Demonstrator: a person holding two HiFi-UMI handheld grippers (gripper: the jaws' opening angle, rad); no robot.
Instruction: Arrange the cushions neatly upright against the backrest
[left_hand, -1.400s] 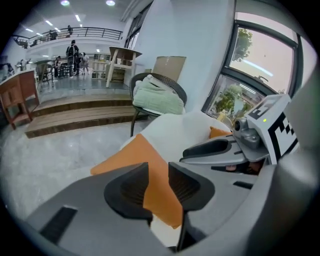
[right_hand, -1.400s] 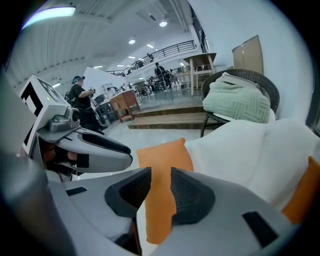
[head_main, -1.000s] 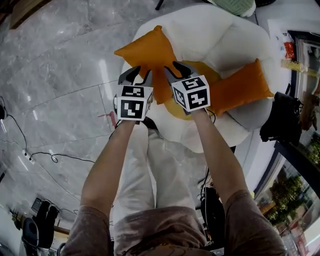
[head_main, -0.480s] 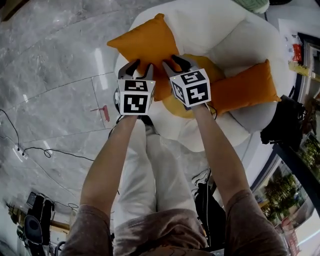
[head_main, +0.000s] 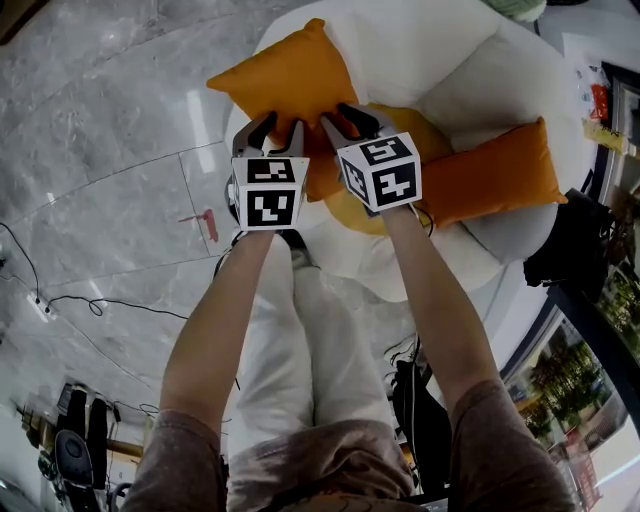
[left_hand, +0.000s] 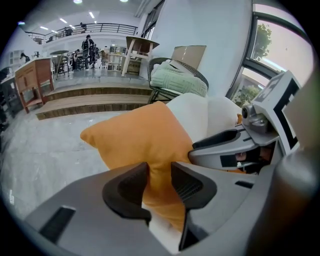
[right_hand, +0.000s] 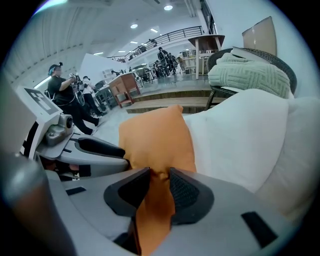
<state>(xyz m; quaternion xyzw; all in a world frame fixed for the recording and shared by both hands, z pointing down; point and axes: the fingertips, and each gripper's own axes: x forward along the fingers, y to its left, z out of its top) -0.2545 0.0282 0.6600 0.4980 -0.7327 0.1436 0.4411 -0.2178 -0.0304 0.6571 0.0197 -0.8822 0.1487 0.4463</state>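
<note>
Our left gripper (left_hand: 159, 170) and right gripper (right_hand: 159, 174) both pinch the plump orange fabric cushion (head_main: 285, 75). We should stand it squarely against the white padded backrest (head_main: 430, 50).

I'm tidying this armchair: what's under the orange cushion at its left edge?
The orange cushion overlaps a round yellow cushion on the seat, and its outer part lies over the white armchair's rim. Whatever is directly beneath its middle is covered.
</note>
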